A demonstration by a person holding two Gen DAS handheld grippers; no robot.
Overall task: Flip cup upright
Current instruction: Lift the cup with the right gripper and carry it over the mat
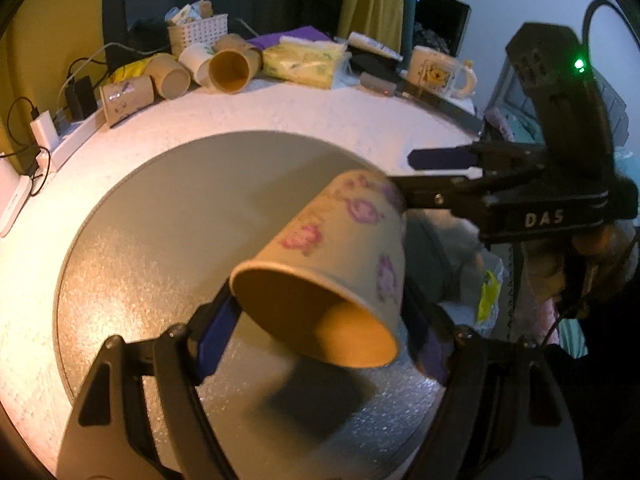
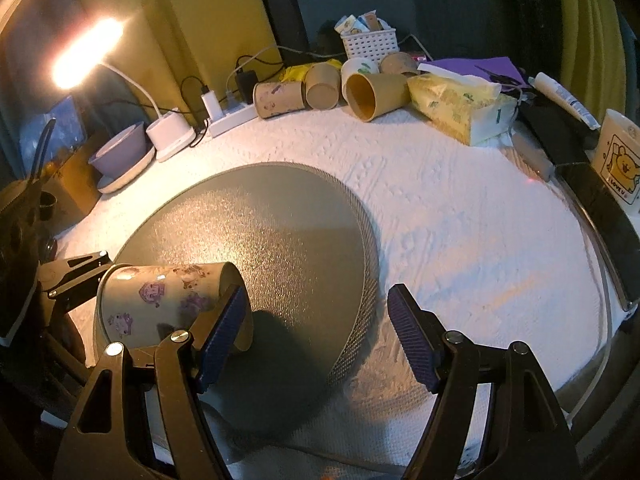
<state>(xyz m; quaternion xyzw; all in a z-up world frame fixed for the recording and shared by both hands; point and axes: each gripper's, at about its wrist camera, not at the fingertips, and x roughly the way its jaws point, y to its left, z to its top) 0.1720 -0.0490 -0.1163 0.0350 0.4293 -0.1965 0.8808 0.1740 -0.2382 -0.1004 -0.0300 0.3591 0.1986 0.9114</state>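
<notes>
The left gripper pinched the paper cup near its rim, tilted above the grey mat; too hard a squeeze could crush it. The right gripper gaped empty alongside.

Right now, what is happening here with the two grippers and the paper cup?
The left gripper holds a flowered paper cup between its pads, lifted over the round grey mat. The cup is tilted, its open mouth toward the left camera, so it is not yet upright. The right gripper is open and holds nothing, next to the cup. Other cups lie at the back of the table.
</notes>
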